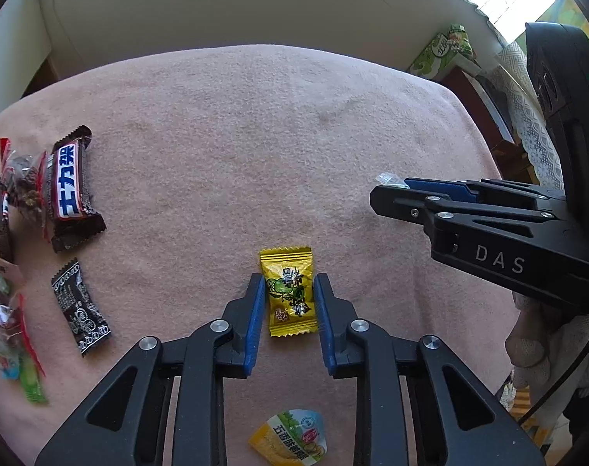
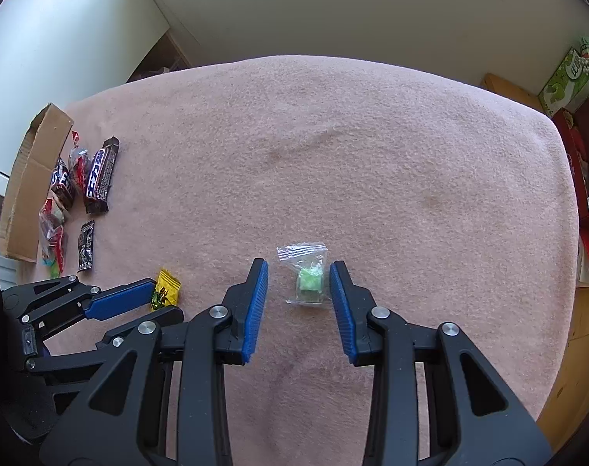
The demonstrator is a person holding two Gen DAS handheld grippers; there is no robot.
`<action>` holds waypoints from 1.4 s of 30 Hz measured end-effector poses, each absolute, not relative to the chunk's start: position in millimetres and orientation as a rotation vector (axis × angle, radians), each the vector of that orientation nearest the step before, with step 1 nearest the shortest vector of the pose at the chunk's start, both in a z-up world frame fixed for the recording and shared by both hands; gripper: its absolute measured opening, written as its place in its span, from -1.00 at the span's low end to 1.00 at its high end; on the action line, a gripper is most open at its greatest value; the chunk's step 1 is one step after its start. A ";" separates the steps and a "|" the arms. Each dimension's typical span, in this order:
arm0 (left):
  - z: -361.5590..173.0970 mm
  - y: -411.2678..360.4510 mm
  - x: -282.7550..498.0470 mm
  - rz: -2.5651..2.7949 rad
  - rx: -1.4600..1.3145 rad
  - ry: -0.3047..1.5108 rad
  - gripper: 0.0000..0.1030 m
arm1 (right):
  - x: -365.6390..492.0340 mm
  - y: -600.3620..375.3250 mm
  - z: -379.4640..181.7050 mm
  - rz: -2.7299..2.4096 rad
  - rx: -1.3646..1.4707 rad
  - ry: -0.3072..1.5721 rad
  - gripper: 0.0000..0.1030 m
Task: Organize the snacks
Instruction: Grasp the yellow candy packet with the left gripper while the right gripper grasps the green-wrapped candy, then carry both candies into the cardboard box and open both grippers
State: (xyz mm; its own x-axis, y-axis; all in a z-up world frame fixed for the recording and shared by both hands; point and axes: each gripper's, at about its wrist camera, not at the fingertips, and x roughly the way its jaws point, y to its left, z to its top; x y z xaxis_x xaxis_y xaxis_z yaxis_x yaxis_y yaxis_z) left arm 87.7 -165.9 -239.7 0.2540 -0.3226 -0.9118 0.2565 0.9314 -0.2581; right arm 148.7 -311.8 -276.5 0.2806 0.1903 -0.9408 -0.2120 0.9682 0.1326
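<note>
Straddling a yellow candy (image 1: 289, 291), the left gripper (image 1: 289, 295) sits low over the pink-clothed desk (image 1: 232, 124), jaws open, blue pads close on either side of the wrapper; contact cannot be judged. A yellow-green packet (image 1: 290, 440) lies just behind its fingertips, under the gripper body. Well off to its left: a black sachet (image 1: 80, 306), a brown chocolate bar (image 1: 73, 188) and a heap of mixed wrappers (image 1: 7, 310).

Right gripper (image 2: 298, 283) also open, jaws spread around a clear bag (image 2: 306, 276) with a green cube inside, pads apart from the plastic on both sides. Bag flat on the cloth. Far left of this gripper, past the snack heap, a cardboard tray (image 2: 26, 178) at the desk edge.
</note>
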 end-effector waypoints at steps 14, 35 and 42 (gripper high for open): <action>-240.1 -168.0 88.6 -0.405 -0.040 1.225 -0.59 | 141.3 -310.1 -279.7 0.249 -0.038 1.257 -0.59; -191.1 -75.4 80.9 -0.292 -0.183 1.110 -0.59 | 125.8 -250.9 -215.8 0.346 -0.033 1.155 -0.60; -176.5 -13.1 75.1 -0.188 -0.252 1.058 -0.59 | 126.8 -181.1 -193.7 0.454 -0.086 1.111 -0.60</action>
State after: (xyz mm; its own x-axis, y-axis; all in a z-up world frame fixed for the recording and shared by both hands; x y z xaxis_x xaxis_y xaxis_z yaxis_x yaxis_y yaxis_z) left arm 75.1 -13.1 -176.5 0.4790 -0.2723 -0.8345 0.0319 0.9554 -0.2934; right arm 126.8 -181.1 -193.7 0.3627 0.3105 -0.8787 -0.3945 0.9054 0.1570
